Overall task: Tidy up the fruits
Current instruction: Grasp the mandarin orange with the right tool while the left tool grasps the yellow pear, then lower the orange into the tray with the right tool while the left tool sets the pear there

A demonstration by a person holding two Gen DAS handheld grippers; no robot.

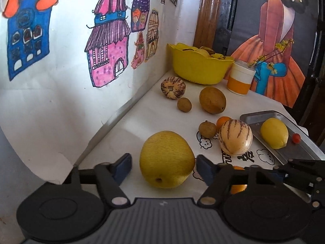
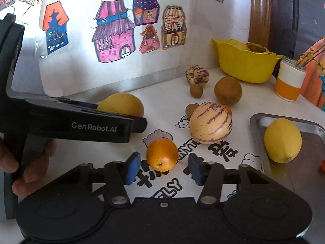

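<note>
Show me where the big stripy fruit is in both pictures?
Left wrist view: the stripy fruit sits right of centre, just left of the metal tray.
Right wrist view: the stripy fruit sits right of centre, above the right claw, left of the tray.
Shared landmark: the lemon on the tray.

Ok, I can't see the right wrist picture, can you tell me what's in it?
The right gripper is open around a small orange on the white table. The left gripper reaches in by a yellow pear; a lemon lies in the metal tray.
</note>
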